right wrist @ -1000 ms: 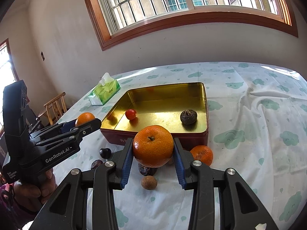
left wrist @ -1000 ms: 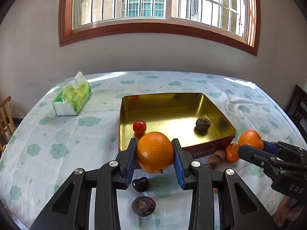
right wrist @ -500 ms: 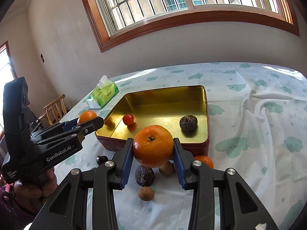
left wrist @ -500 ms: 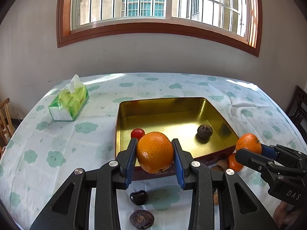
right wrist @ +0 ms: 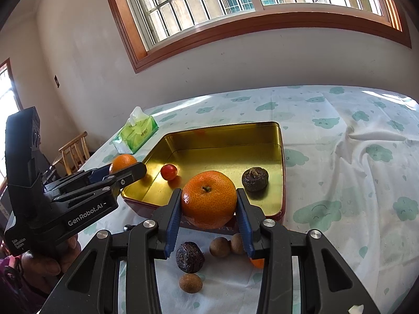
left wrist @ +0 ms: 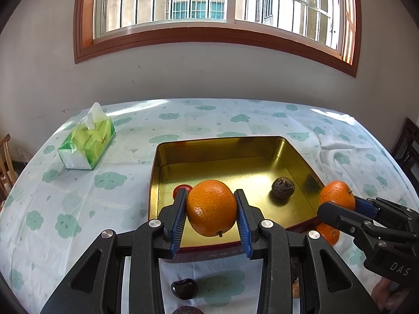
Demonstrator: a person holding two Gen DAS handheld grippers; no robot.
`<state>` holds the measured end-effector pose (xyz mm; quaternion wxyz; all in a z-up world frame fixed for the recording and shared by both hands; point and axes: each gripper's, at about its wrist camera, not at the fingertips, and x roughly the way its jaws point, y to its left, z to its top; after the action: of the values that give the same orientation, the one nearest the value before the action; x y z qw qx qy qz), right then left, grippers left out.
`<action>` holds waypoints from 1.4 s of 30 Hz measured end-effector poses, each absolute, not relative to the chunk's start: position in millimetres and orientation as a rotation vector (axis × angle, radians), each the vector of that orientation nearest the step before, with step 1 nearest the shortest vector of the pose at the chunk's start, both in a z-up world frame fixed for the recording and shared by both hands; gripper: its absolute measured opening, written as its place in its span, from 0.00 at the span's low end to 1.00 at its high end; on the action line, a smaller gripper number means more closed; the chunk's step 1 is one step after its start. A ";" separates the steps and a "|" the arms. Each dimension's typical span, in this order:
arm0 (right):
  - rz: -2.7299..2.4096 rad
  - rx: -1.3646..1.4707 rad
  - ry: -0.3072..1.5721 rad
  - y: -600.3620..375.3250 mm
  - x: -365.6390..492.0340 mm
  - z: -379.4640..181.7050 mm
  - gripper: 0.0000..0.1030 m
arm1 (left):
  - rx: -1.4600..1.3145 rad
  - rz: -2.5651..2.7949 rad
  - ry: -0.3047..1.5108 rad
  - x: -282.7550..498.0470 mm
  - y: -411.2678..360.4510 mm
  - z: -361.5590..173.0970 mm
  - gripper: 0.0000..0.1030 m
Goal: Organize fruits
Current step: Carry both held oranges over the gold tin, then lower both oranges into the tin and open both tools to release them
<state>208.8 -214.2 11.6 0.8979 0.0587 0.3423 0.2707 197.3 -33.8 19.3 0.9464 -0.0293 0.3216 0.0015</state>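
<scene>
A round orange mandarin (left wrist: 211, 207) is held between the blue pads of the left claw (left wrist: 211, 216), just above the near rim of the shallow gold-lined square tin (left wrist: 235, 154), which serves as the landmark here; a second round orange mandarin (right wrist: 208, 200) is clamped in the right claw (right wrist: 208, 206), likewise over the tin's near edge. For the step in hand, each mandarin is best carried clear past the near wall and lowered close to the gold floor before the claw is widened, since a round fruit let go from height would probably roll or knock the fruit already inside. Open floor toward the tin's middle and far side is judged the safest landing place. Inside the tin, two pieces are counted: one small red cherry tomato (right wrist: 169, 172) near its left wall and one dark wrinkled round fruit (right wrist: 254, 179) near its right wall. In front of the tin, on the cloud-patterned worktop (right wrist: 353, 183), three small brown round fruits, two dark fruits (right wrist: 189, 257) and one more mandarin (left wrist: 327, 233), partly hidden, can be counted. A green tissue pack (left wrist: 87, 144) lies well to the tin's far left.
</scene>
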 end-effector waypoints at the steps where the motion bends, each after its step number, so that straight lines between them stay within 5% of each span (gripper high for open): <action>1: 0.561 0.122 0.709 -213.9 210.2 11.3 0.36 | -0.062 0.003 0.657 199.9 -33.5 18.6 0.35; 42: 0.571 0.146 0.731 -209.9 243.5 -4.2 0.36 | -0.073 0.019 0.693 238.7 -31.5 -0.4 0.35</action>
<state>243.5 -209.9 -4.2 0.8918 0.0703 0.3523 0.2749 238.7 -31.5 -0.4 0.9399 -0.0356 0.3394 0.0094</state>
